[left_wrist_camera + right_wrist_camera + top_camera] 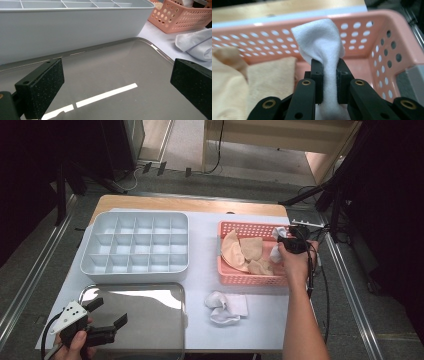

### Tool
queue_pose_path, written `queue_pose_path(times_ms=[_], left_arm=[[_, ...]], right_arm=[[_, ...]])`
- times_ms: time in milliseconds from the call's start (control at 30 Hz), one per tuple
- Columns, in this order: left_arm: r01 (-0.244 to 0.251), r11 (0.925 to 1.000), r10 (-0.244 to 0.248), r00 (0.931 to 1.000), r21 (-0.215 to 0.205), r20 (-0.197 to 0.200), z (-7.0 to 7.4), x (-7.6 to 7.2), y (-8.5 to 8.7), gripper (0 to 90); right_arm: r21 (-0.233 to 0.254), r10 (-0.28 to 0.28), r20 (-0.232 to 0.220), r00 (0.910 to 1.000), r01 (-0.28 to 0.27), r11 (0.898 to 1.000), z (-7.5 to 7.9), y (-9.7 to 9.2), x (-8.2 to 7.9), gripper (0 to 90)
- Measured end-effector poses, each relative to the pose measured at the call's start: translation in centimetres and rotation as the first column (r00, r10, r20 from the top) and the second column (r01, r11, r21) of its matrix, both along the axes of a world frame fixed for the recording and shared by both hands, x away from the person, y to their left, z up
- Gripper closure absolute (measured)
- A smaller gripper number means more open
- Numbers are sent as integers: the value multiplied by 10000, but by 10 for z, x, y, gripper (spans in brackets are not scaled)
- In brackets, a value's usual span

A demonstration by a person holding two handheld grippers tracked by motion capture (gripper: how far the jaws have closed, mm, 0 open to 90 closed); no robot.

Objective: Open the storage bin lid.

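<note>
— While you have that white sock (322, 47) pinched, tell me where things stand.

— I have my right gripper (329, 82) clamped on it, both pads squeezing the cloth in the middle, so a bunch of fabric puffs up above the jaws. It sits inside the pink basket (372, 32), at the right end, beside the beige socks (245, 252). I judge this as the pick-up step: the grip is made, the lift out of the basket is barely under way.

— And your other hand?

— My left gripper (107, 312) hangs over the near-left corner of the metal tray (120, 75) with its jaws wide apart and nothing between them.

— What does the next move call for?

— Raising the sock straight up until its tail clears the basket wall, then carrying it toward me. I'd guess it goes down by the other white socks (225, 306) lying on the white mat (200, 265) in front of the basket, or on the tray. The grey divider box (135, 245) behind the tray looks like the final home, all cells bare for now.

— Any worry?

— The cloth is limp, so a trailing end could catch on the perforated rim or drag a beige one along.
</note>
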State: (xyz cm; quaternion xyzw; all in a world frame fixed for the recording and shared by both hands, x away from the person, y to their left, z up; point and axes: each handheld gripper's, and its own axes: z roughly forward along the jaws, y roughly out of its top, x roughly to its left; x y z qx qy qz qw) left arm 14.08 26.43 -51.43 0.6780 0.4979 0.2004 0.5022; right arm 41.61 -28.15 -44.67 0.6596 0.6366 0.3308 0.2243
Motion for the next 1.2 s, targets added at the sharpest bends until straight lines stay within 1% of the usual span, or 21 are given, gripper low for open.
queue_pose_path(times_ms=[33,67,100,167,300,400,467,500,600,733,767,800,833,900,967,1033,1133,1167,1200], left_arm=[[2,10000,-2,10000,2,-7,0,0,-1,0],[16,10000,-16,10000,-11,-16,0,0,-1,0],[36,10000,-37,10000,-45,-5,-1,0,-2,0],[40,10000,-40,10000,-5,5,0,0,-4,0],[87,10000,-87,9999,-42,53,0,1,-9,0],[155,9999,-155,9998,66,91,0,2,-14,0],[84,10000,-84,9999,44,101,-1,3,-17,0],[113,9999,-113,9999,45,107,-1,4,-18,0],[130,9999,-131,9999,75,100,-1,6,-22,0],[162,9998,-164,9998,106,147,-1,6,-27,0],[139,9999,-140,9997,92,176,-1,6,-29,0],[113,9999,-115,9998,87,190,-1,6,-30,0],[114,9998,-117,9997,133,211,-1,7,-32,0],[115,9999,-118,9997,126,210,-1,8,-35,0],[86,9999,-88,9997,113,240,-1,9,-39,0],[155,9997,-159,9996,172,226,-1,10,-41,0],[265,9995,-269,9994,183,212,1,11,-46,0],[325,9993,-329,9992,178,207,2,11,-48,0],[334,9993,-338,9992,164,205,2,12,-49,0]], right_arm=[[115,35,367,9993,-39,9999,2,-2,-4,810],[328,117,753,9971,-142,9994,3,-3,-7,810],[474,114,981,9951,-161,9987,5,-4,-11,810],[648,138,1578,9874,-243,9976,7,-6,-18,810],[1117,290,2336,9719,-565,9921,9,-6,-31,810],[1249,442,2746,9605,-812,9888,8,-2,-41,810],[1281,495,3032,9516,-922,9875,6,2,-50,809],[1348,559,3255,9439,-1049,9853,4,3,-54,809],[1610,558,3727,9263,-1238,9792,1,6,-65,808],[1591,532,4323,9002,-1342,9781,3,8,-77,808],[1592,591,4467,8927,-1443,9767,5,9,-79,809],[1633,696,4633,8835,-1622,9731,6,9,-80,809],[1670,789,4737,8771,-1774,9699,7,10,-82,809],[1422,923,5001,8610,-1868,9721,10,13,-87,809],[1379,962,5259,8451,-1963,9708,12,15,-94,809],[1163,1027,5465,8311,-1967,9735,14,18,-101,809],[984,1161,5606,8199,-2052,9737,17,21,-112,807],[1012,1156,5580,8217,-2056,9734,19,23,-116,807],[1038,1165,5583,8215,-2084,9725,20,24,-120,805]])
